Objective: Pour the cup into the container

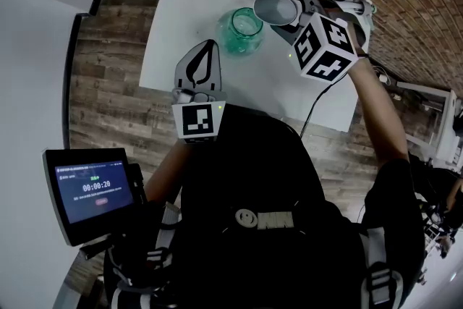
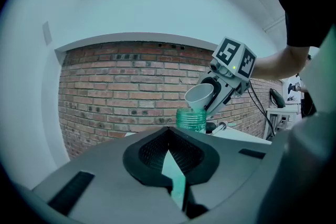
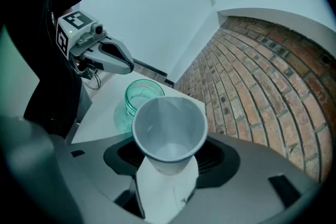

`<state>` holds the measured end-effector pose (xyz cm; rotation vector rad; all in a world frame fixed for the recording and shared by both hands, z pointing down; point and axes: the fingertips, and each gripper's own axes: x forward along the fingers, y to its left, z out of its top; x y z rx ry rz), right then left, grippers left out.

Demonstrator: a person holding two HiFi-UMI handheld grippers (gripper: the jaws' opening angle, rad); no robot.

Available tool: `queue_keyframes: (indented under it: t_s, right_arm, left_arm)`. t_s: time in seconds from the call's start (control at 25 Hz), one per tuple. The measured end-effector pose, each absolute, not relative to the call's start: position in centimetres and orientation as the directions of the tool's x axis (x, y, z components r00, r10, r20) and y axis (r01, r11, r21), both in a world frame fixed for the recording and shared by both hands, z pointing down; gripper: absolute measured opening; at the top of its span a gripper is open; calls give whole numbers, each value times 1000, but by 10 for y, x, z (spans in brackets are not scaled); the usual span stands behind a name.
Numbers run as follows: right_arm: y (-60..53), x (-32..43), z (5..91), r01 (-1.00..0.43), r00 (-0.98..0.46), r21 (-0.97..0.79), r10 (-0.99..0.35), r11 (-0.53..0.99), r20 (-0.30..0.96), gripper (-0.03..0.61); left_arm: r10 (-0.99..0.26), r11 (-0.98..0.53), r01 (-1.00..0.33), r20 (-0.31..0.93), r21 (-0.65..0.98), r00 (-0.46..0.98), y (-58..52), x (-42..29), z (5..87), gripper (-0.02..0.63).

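**Your right gripper [image 1: 286, 11] pinches the paper cup [image 1: 272, 7]**

The cup is tilted, rim just above the green glass jar [image 1: 241, 31], upper centre of the head view. Your left gripper [image 1: 206, 58], jaws pressed together, empty, is lower left of the jar.

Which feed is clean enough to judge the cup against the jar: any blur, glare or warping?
Head view: sharp, fisheye bends the table edges, cup and green jar read clearly. Left gripper view: teal cast, dark corners, foreground soft. Right gripper view: cup rim sharp, no glare, brick wall curved.
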<state>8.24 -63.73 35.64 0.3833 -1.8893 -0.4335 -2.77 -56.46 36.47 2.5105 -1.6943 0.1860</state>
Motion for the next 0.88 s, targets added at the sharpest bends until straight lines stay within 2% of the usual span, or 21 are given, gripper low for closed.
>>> queue_keyframes:
  t_s: [0.88]
  right_arm:
    - [-636,85,350,76,-276,564,-526,822,804,267]
  left_arm:
    - [-918,-373,-928,139,24,372,-572,-21,356,-2]
